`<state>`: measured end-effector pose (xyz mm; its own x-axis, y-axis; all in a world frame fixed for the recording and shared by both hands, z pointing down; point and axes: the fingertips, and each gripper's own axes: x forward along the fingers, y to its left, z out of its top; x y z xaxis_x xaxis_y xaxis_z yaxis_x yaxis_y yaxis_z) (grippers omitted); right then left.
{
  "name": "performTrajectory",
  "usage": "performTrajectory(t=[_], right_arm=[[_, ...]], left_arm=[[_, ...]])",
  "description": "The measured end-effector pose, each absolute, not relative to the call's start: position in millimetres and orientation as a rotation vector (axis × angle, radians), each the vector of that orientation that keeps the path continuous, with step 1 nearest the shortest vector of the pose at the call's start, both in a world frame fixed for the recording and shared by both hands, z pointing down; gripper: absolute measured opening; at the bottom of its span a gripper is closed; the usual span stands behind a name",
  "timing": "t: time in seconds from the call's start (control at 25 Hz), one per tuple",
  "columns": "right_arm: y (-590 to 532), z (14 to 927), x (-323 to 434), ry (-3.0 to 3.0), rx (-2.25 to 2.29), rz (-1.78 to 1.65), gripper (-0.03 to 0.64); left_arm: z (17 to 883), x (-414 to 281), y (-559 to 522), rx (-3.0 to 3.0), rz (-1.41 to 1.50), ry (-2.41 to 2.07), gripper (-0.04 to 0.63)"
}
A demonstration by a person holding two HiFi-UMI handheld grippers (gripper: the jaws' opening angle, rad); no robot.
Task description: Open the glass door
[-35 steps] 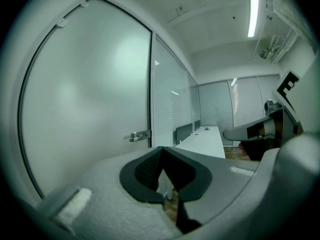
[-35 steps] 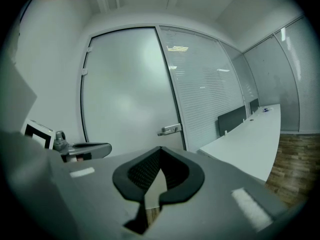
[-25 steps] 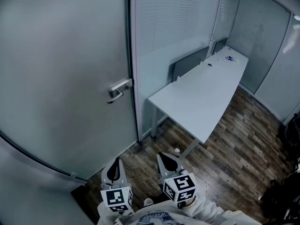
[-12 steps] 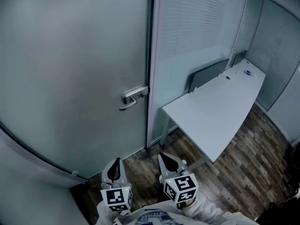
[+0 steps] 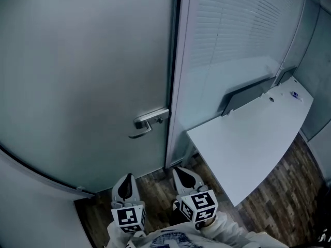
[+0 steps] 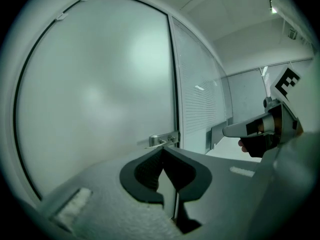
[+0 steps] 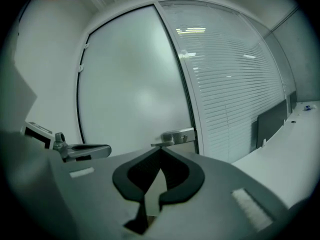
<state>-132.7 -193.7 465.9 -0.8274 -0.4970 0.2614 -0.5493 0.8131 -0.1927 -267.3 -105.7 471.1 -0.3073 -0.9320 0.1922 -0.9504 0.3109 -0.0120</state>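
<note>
Overhead, glass door (image 5: 77, 76) meets floor (image 5: 274, 200) — left gripper view: ceiling (image 6: 240, 19).

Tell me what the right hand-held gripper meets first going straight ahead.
Likely the door handle, which sits just above the right hand-held gripper's shut tips; nothing shows between, though depth is unclear.

White desk (image 5: 248, 143) (dark screen (image 5: 247, 93) behind) on wood floor (image 5: 295, 185).
</note>
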Motion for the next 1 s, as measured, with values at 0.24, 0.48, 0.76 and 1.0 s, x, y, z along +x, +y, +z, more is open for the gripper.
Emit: performTrajectory(t=[0.24,0.48,0.76,1.0], right_arm=[[-252.1,476.1,-138.4,-2.801,0.713,0.417,0.003],[-293.6,485.0,-150.1,-2.816,0.602,0.444,0.003],[-319.3,501.4,-175.3,-2.824,0.491,0.488,0.003],[-315.3,503.8,-197.7,-2.821,0.42,0.498,0.003]], left_arm=[[471.2,-267.8,-158.4,1.678,0.228,-2.481,0.005],[480.7,-273.1,-189.0,1.575,0.274,-2.524,0.005],[490.3,-279.7,-202.2,1.491,0.37,-2.586,0.005],[495.6,-298.9,-198.8,1.437,0.415,-2.598,0.006]])
